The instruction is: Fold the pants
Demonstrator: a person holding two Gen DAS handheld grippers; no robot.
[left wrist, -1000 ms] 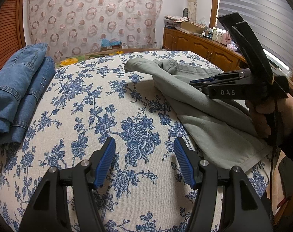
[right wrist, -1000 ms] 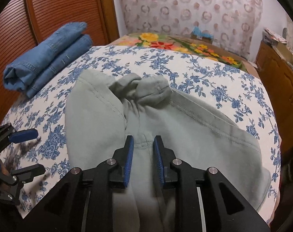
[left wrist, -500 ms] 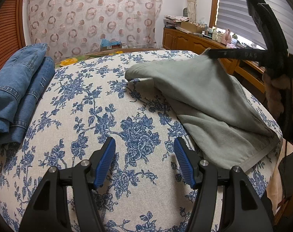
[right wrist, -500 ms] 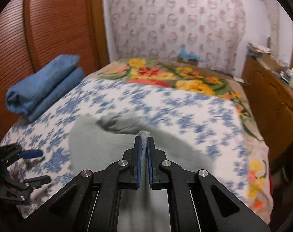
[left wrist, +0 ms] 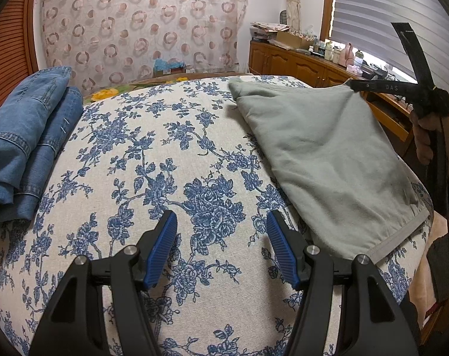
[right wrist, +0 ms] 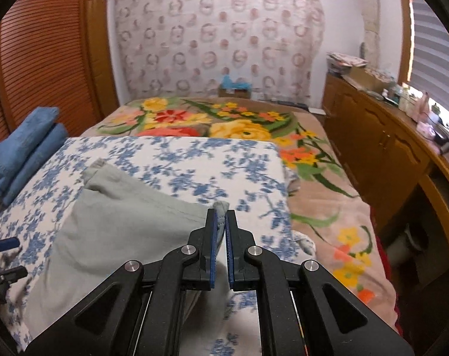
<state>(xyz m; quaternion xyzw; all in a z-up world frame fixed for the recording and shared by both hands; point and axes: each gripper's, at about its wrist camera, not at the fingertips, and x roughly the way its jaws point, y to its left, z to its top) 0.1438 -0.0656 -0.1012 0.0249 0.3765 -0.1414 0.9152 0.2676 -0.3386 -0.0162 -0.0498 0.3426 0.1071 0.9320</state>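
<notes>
Grey-green pants (left wrist: 328, 154) lie on the right side of the blue-flowered cloth (left wrist: 153, 160) over the bed. My right gripper (right wrist: 221, 216) is shut on a bunched edge of the pants (right wrist: 120, 231) and holds it lifted, so the fabric stretches taut from the bed up to the fingertips. In the left wrist view that right gripper (left wrist: 353, 86) shows at the upper right, held by a hand (left wrist: 426, 136). My left gripper (left wrist: 221, 231) hovers open low over the flowered cloth, left of the pants' hem, with nothing between its blue pads.
Folded blue jeans (left wrist: 25, 136) are stacked at the bed's left edge. A bright floral blanket (right wrist: 254, 127) covers the far and right part of the bed. A wooden cabinet (right wrist: 387, 145) with clutter runs along the right wall, and a slatted wooden door (right wrist: 43, 53) stands left.
My right gripper closed on the pants' bunched edge and lifted it up and to the right, unfolding the crumpled part into a taut sheet. The left gripper stayed put.
</notes>
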